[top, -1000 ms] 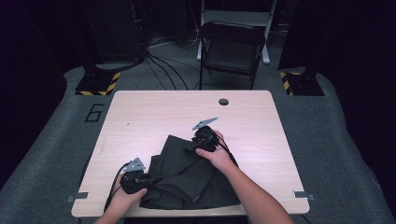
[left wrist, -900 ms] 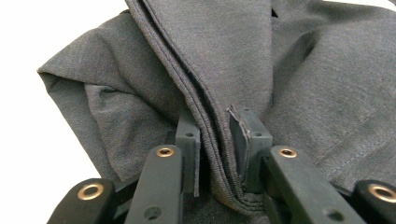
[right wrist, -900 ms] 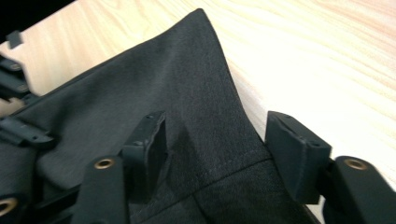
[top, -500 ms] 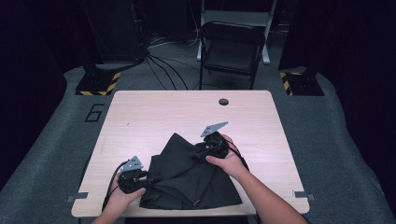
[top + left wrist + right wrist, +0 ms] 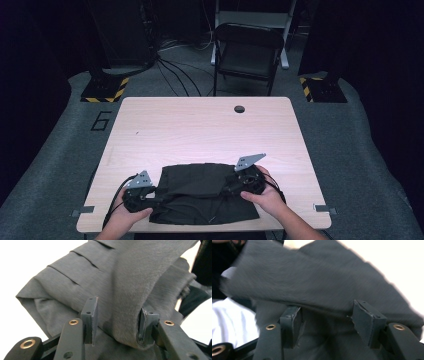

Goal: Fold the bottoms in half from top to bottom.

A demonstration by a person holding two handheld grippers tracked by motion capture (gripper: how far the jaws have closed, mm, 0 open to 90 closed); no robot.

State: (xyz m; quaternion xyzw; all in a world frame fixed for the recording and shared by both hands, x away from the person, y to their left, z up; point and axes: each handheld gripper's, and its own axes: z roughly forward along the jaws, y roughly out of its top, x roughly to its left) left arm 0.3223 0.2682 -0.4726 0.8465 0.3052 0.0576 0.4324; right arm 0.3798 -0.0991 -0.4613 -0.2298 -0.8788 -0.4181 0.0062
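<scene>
The pale wooden counter [image 5: 200,130] takes up the middle of the high view, with a round hole [image 5: 239,108] near its far edge and grey carpet around it. Beyond the far edge stands a dark folding chair [image 5: 248,52], and the number 6 [image 5: 101,120] is marked on the floor by the counter's left side.

A dark folded garment [image 5: 202,192] lies flat at the counter's near edge, between the person's two hands. From above it reads as one black block; the gripper views show it as grey cloth with folds and pleat-like creases [image 5: 75,277].

The left hand [image 5: 125,217] holds the left gripper [image 5: 150,200] at the garment's left side, and the right hand [image 5: 267,197] holds the right gripper [image 5: 235,182] at its right side, each with a grey plate on top.

The high view does not show how the jaws stand. In the left gripper view the jaws are spread apart, a rolled fold of cloth resting against the right pad [image 5: 146,322] and a gap beside the left one. In the right gripper view the jaws are likewise spread wide, a blurred flap of cloth lying across and above them, nothing pinched.
</scene>
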